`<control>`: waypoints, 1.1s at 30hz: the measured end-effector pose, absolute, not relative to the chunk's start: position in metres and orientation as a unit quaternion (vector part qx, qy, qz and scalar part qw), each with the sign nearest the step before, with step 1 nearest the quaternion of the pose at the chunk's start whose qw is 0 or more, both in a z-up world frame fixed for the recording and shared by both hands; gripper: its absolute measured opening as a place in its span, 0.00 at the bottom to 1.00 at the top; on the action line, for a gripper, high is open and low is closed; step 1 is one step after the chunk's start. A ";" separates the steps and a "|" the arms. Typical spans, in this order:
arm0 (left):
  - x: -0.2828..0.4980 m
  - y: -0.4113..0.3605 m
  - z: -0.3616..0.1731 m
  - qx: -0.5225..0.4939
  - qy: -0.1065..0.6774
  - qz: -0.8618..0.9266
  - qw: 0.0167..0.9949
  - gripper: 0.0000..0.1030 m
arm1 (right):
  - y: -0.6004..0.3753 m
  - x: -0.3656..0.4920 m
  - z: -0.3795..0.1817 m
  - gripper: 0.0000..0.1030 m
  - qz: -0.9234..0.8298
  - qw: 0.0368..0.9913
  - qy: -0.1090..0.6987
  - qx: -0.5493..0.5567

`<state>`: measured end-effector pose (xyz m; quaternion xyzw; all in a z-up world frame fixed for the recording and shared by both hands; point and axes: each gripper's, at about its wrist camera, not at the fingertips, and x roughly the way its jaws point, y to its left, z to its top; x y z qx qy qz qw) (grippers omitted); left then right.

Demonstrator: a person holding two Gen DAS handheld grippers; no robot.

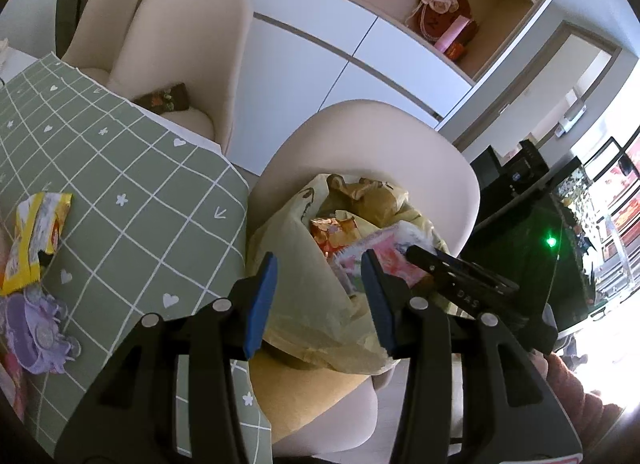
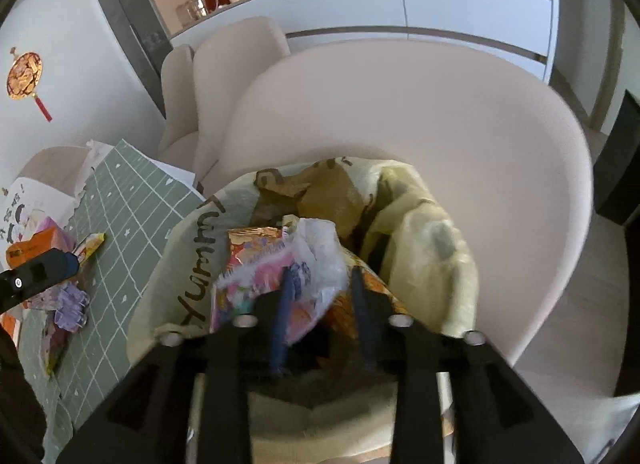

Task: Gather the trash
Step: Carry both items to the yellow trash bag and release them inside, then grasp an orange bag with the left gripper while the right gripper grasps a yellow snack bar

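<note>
A pale yellow plastic bag [image 1: 304, 304] printed "Yummy" [image 2: 424, 248] sits open on a cream chair [image 1: 360, 152] beside the table. It holds several wrappers. My right gripper [image 2: 320, 296] is open above the bag mouth, with a pink and white wrapper [image 2: 264, 276] lying between and under its fingers; it also shows in the left wrist view [image 1: 460, 276]. My left gripper [image 1: 320, 296] is open and empty, over the bag's near edge. On the green checked tablecloth [image 1: 132, 168] lie a yellow wrapper [image 1: 36, 236] and a crumpled purple wrapper [image 1: 36, 328].
Two more cream chairs [image 1: 180, 44] stand along the table's far side. A white sideboard [image 1: 320, 52] with a kettle and ornaments runs behind. An orange box [image 2: 32, 248] and printed packaging [image 2: 24, 208] sit at the table's left end.
</note>
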<state>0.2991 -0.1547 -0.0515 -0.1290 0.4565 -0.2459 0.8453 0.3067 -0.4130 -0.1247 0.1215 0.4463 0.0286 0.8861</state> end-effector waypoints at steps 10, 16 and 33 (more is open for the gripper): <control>0.250 -0.105 -0.042 -0.123 0.420 -0.229 0.869 0.45 | -0.406 0.253 -0.079 0.43 -0.007 0.916 0.383 0.117; 0.214 -0.040 -0.031 -0.081 0.386 -0.197 0.898 0.45 | -0.345 0.228 -0.062 0.44 0.020 0.922 0.376 0.092; 0.232 0.147 -0.044 -0.141 0.364 -0.053 0.919 0.50 | -0.183 0.183 -0.083 0.44 0.085 0.904 0.416 0.037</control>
